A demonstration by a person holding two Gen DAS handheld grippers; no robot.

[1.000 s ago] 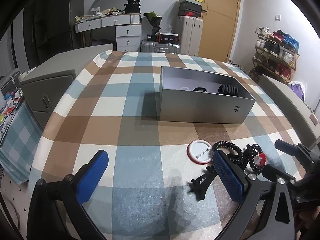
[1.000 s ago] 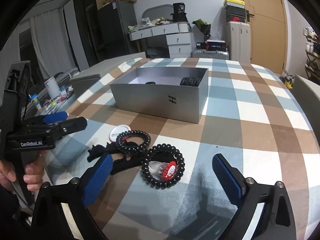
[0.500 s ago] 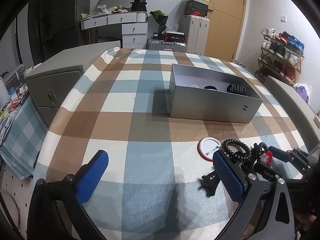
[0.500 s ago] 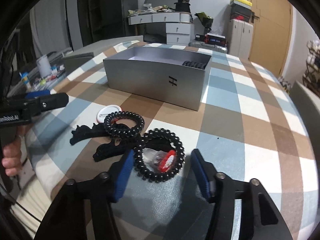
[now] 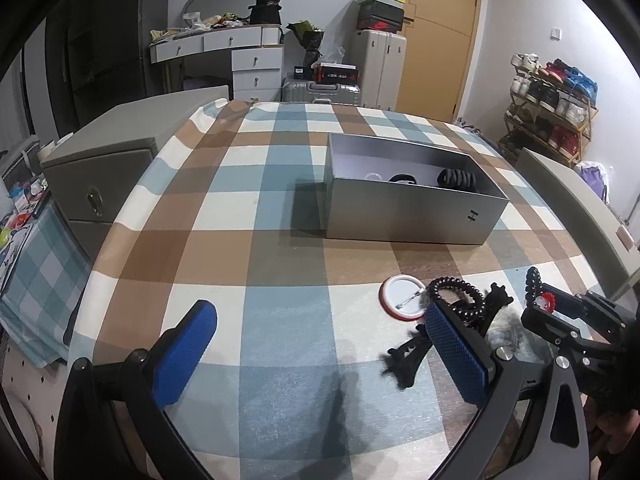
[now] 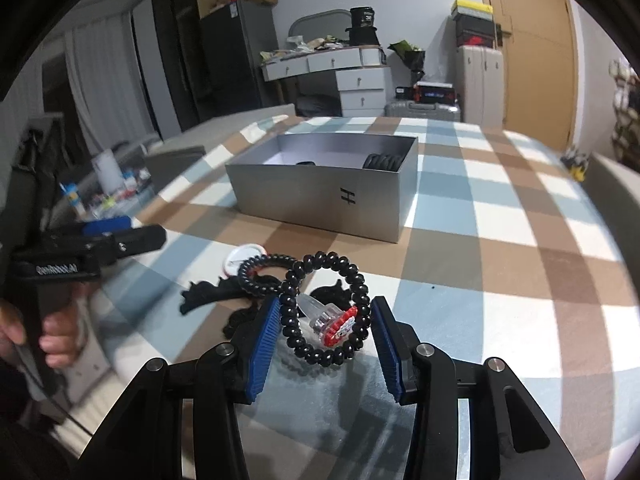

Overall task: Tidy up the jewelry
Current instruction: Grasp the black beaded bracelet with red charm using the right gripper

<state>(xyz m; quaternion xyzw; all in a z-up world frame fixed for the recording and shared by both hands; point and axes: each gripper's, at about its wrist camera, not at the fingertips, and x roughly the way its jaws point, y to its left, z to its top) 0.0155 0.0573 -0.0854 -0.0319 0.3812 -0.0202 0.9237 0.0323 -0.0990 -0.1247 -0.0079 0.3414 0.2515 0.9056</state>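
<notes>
Landmark: grey box (image 6: pixel 320 200), open-topped, on the checked table (image 6: pixel 480 248); a few dark pieces already lie inside it.
Item in hand: black spiral bracelet (image 6: pixel 324 312), a coiled ring with a small clear-and-red charm (image 6: pixel 334 322) inside its loop. It sits on the near side of the box, between the blue pads.
Right hand-held gripper (image 6: pixel 324 336): jaws have just been closing; the pads now press the coil on both sides. Grasping the bracelet, which looks tipped up off the cloth.
Left hand-held gripper (image 5: pixel 320 356): released, jaws wide, nothing between them, hanging over bare cloth on the near side of the box.
Handling, my guess: light, springy, soft; the coil squashes under pressure and can spring out. Beaded surface looks glossy, maybe slippery.
Where to grip: across the ring's two opposite sides, as now, clear of the charm, which hangs loose and may swing.
Neighbours: a second black coil (image 6: pixel 264 272), black claw clips (image 6: pixel 208 296) and a white badge (image 6: pixel 244 254), just beside the bracelet, nearer the box.
</notes>
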